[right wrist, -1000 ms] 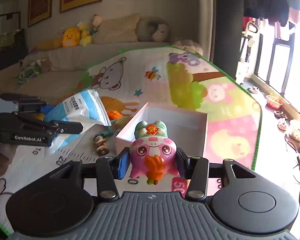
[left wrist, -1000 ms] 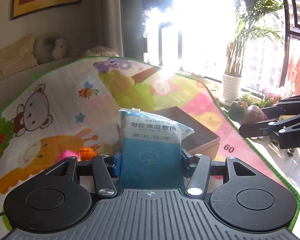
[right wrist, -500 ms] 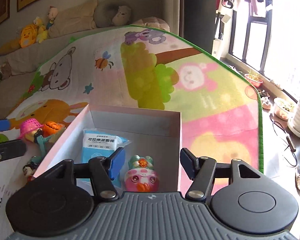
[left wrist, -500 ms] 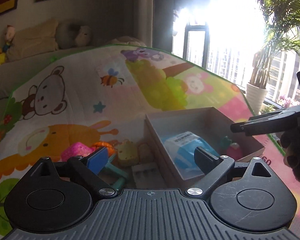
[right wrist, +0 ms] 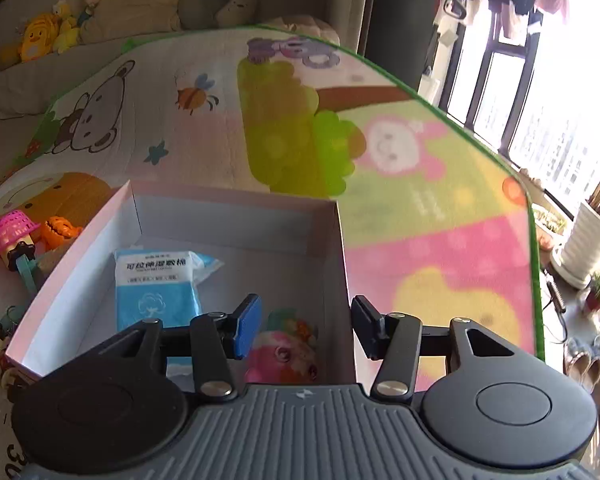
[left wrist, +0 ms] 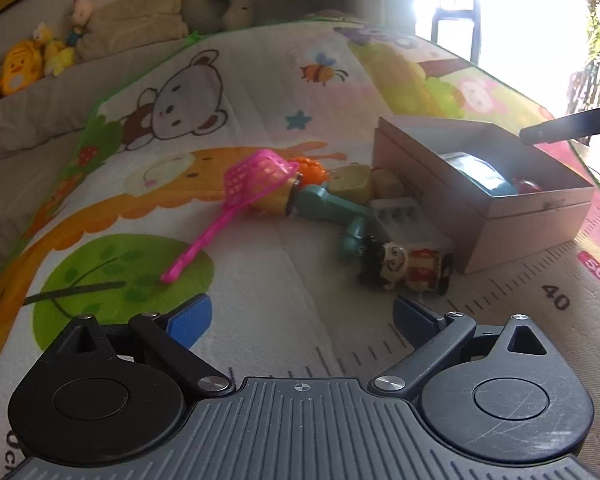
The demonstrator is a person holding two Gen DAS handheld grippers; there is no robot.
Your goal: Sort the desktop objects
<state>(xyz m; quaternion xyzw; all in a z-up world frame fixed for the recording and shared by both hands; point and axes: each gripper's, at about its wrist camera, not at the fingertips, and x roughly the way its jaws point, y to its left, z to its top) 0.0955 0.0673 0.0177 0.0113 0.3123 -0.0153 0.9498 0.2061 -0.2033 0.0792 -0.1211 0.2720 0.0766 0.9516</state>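
Pink toy (right wrist: 282, 350) half hidden behind spread, empty right gripper (right wrist: 306, 328); left gripper (left wrist: 302, 318) spread, empty.

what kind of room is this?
Most likely a home living room or play area. A cartoon play mat covers the surface, stuffed toys sit on a sofa behind it, and a potted plant stands by large windows.

Each gripper (left wrist: 302, 318) (right wrist: 306, 326) has a ribbed grey body, black round-capped links, silver screws and blue pads (left wrist: 190, 318).
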